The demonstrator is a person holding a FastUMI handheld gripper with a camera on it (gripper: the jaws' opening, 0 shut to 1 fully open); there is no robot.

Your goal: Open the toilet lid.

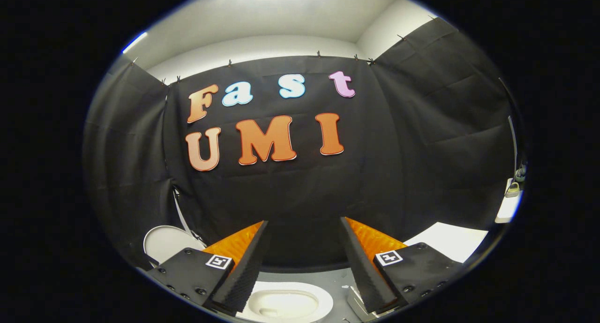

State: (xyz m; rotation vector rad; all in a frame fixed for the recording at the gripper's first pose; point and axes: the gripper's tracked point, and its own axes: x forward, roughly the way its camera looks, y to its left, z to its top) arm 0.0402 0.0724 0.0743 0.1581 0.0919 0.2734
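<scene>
Gripper view looked forward along the two fingers of the hand-held gripper, and from where I stood the fingers were spread wide apart, released, with nothing between them and nothing touching either pad. Each finger carried a small square marker on its mount. They pointed up and away toward the black cloth wall of the booth, which hung from clips along its top edge below a pale ceiling.

Below the fingers, in the gap between their bases, sat the toilet bowl, white and oval, its opening showing from above. The grey floor ran around it to the foot of the cloth. The toilet lid was off beside the left finger, a white rounded shape that seemed to stand raised against the cloth wall, partly hidden behind the finger's mount; I could not tell exactly how it joined the bowl. The fingers were apart from it, not touching.

Beyond the right finger a flat white surface lay against the cloth. Just beside the base of that finger a small pale boxy object rested on the floor; it was too cut off to identify.
</scene>
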